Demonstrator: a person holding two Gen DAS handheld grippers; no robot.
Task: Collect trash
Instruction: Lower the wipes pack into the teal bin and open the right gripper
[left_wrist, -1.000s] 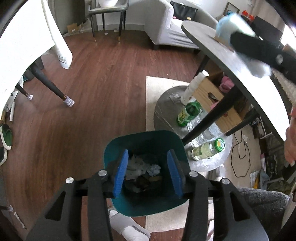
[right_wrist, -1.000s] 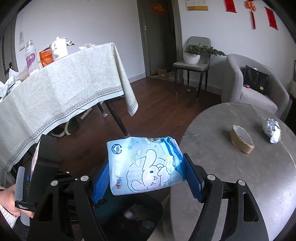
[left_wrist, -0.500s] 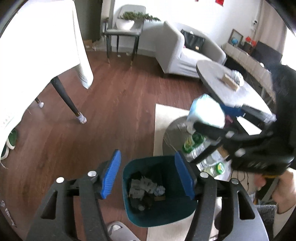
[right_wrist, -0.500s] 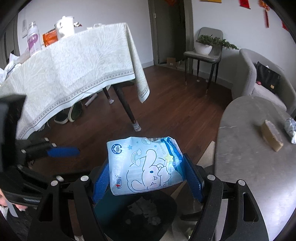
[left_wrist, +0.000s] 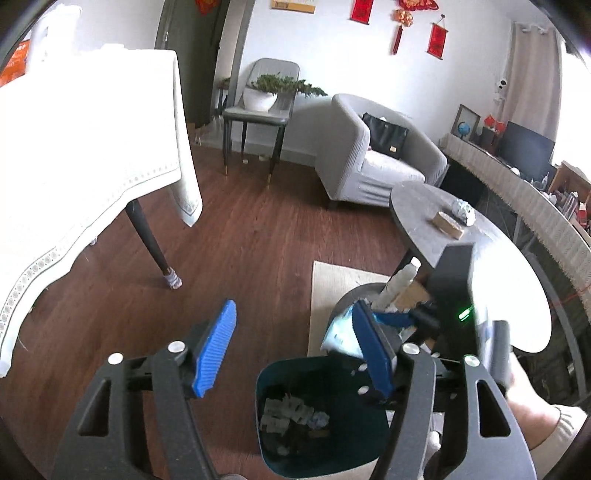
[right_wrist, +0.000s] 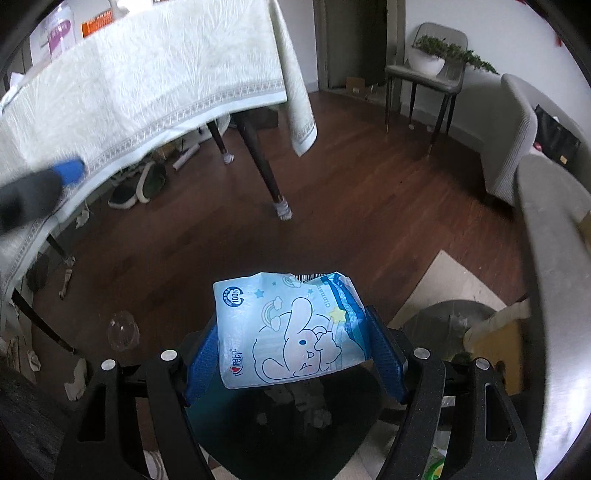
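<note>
Right wrist, draped table (right_wrist: 147, 74), possibly shoes (right_wrist: 133, 188) beneath

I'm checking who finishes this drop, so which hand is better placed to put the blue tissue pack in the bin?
Right. The right gripper already clamps the blue tissue pack directly above the teal bin. The left gripper is open, holding nothing.
</note>
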